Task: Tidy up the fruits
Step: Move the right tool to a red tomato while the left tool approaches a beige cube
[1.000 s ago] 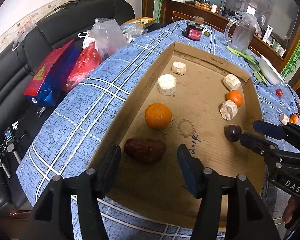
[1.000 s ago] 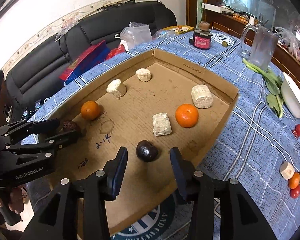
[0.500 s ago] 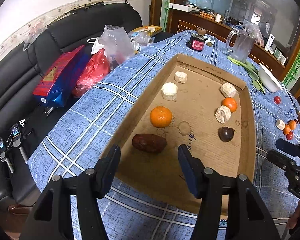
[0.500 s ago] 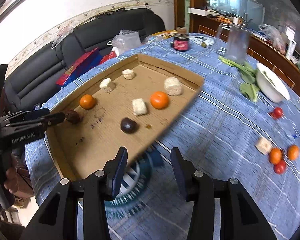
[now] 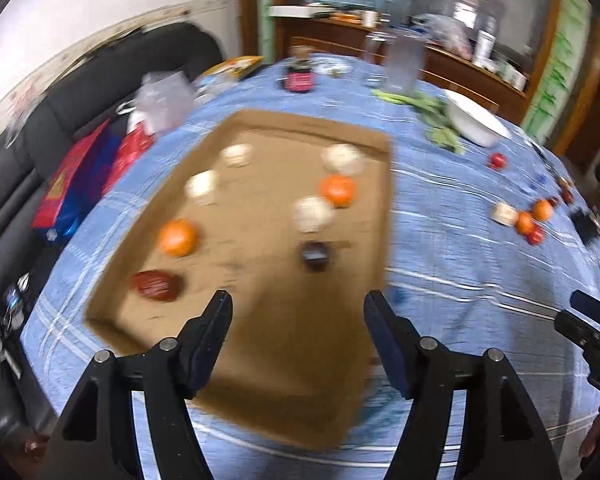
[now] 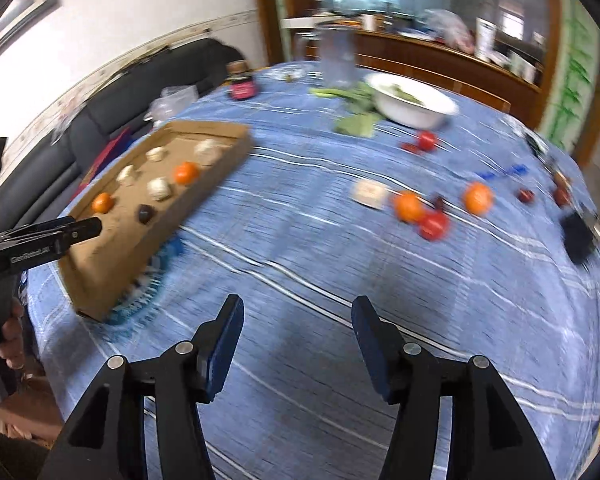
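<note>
Right wrist view: right gripper (image 6: 298, 344), jaws just widened and empty over bare desk (image 6: 300, 248), next must reach loose fruit (image 6: 410, 206) at one o'clock; box (image 6: 112, 256) lies at ten.

Both views are motion-blurred and almost no writing can be read. In the right wrist view, the left gripper (image 6: 88, 228) at the left edge carries white lettering along its black arm; it is smeared and cannot be read with certainty. The dark jar (image 6: 242, 82) at the far side of the tabletop (image 6: 340, 260) bears a pink label, its print illegible. Nothing can be read on the cardboard tray (image 5: 382, 216).
</note>
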Available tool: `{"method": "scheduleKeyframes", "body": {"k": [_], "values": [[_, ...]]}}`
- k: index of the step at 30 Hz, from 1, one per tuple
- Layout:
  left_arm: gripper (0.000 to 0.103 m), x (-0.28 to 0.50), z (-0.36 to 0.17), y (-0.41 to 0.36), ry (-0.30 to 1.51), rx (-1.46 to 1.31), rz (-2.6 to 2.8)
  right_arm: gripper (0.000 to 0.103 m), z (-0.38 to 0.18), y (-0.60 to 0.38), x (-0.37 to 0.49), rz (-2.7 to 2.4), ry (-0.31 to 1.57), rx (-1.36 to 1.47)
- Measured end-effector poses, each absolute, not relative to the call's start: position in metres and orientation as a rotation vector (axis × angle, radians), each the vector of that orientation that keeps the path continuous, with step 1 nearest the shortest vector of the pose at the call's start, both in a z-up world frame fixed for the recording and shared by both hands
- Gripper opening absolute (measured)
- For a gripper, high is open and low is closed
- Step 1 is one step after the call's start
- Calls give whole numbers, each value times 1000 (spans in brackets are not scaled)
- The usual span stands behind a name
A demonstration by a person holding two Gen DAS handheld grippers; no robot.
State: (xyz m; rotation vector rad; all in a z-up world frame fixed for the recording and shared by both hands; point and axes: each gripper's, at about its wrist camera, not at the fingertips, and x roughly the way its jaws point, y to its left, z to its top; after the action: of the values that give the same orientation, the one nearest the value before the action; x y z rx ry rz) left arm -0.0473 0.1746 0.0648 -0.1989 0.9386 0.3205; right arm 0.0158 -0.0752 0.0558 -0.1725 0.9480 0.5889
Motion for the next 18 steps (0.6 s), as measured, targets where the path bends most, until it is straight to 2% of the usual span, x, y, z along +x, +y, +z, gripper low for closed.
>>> {"method": "scheduleKeyframes", "body": {"k": [4, 10, 18], "values": [[74, -22, 68, 126, 949, -147, 232, 60, 52, -120, 27, 522, 962, -116], [74, 17, 63, 66, 996, -70, 134, 60, 52, -161, 62, 458, 948, -74], [74, 48, 52, 37, 1039, 1, 110, 61, 29, -142, 128, 523, 958, -98]]}}
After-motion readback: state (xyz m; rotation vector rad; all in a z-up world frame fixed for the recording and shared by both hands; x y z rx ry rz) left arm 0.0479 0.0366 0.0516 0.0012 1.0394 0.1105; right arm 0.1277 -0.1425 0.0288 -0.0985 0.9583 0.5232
